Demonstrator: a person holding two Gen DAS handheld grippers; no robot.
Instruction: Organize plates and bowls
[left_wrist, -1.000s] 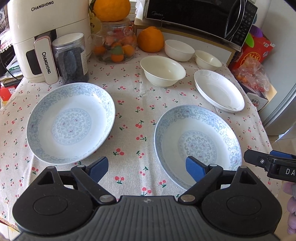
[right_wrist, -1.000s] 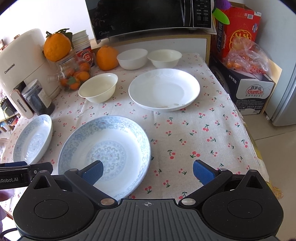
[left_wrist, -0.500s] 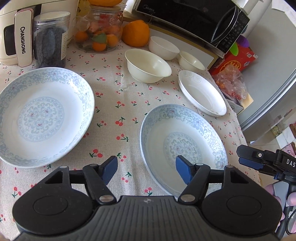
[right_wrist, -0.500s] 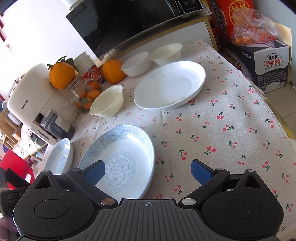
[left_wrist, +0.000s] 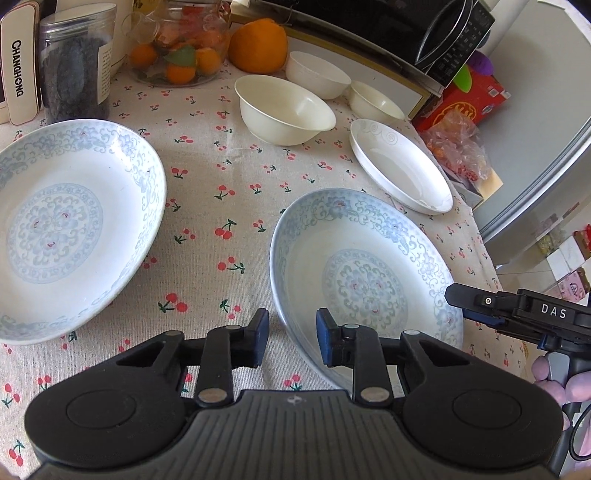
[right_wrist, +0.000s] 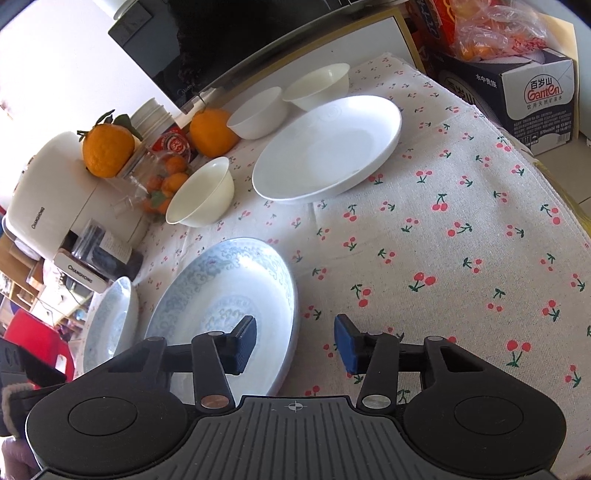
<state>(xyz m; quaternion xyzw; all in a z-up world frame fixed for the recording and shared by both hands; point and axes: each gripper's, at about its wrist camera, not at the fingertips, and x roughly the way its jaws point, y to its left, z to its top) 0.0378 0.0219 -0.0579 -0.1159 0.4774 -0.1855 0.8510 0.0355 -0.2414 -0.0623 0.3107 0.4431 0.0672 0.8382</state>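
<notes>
The left hand-held gripper straddles the near-left rim of the near patterned plate, its jaws just closing, pads not visibly pressing. The right hand-held gripper straddles that plate's opposite rim, jaws also just closing, a gap remaining. The plate is empty and sits on the cherry-print desk. To its left lies a second patterned plate, behind it an empty cream bowl and white plate. A glass jar holds small oranges. Both grippers sit lower and closer than a second ago.

Black hand-held gripper, blue pads, ribbed body
</notes>
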